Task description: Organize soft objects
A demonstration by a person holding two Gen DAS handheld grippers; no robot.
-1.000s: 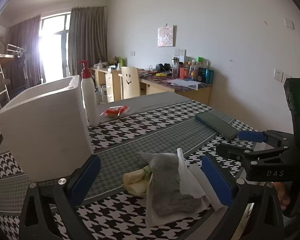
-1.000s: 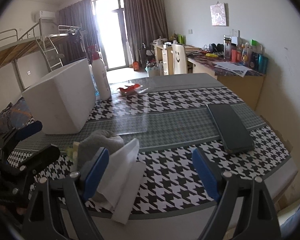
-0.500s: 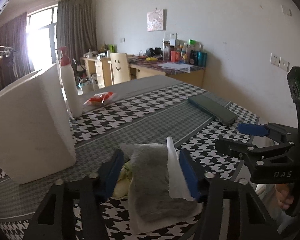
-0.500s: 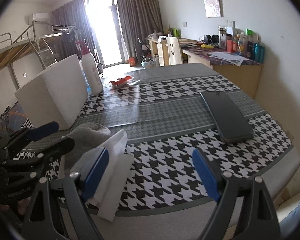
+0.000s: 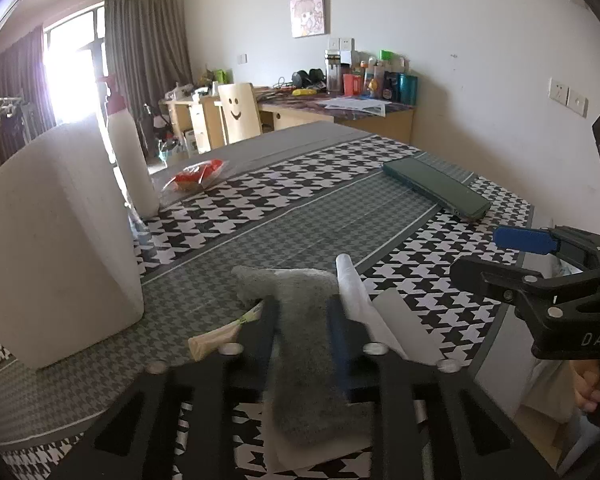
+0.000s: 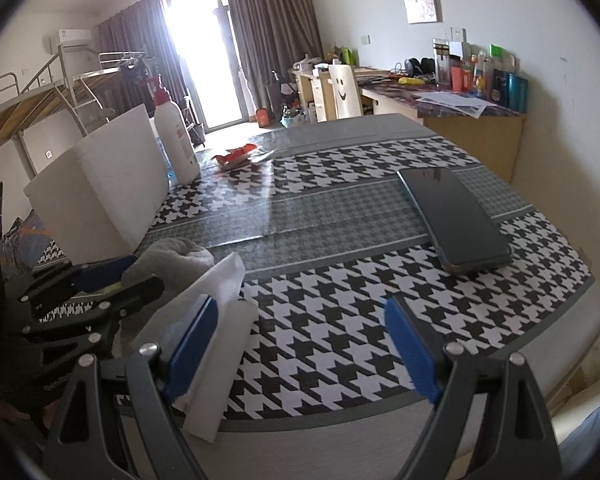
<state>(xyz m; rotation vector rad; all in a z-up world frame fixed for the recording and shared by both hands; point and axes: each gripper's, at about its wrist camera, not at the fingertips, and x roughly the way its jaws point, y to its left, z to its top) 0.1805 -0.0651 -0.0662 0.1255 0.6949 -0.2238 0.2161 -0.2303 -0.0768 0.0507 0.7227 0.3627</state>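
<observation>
A grey sock [image 5: 300, 308] lies on a white cloth [image 5: 356, 292] near the table's front edge, with a yellowish soft item [image 5: 216, 340] beside it on the left. My left gripper [image 5: 304, 328] is shut on the grey sock, its fingers pressed against both sides. The sock also shows in the right wrist view [image 6: 168, 260], with the white cloth [image 6: 216, 292] next to it. My right gripper [image 6: 300, 340] is open and empty, to the right of the pile, its left finger [image 6: 192, 340] beside the white cloth.
A white foam box [image 5: 56, 232] stands at the left with a white pump bottle [image 5: 130, 160] behind it. A red wrapper [image 5: 198, 174] lies farther back. A dark flat case [image 6: 452, 216] lies at the right. The table edge [image 6: 380, 424] is close.
My left gripper has moved forward and closed from wide open onto the grey sock. My right gripper stayed open and barely moved.
</observation>
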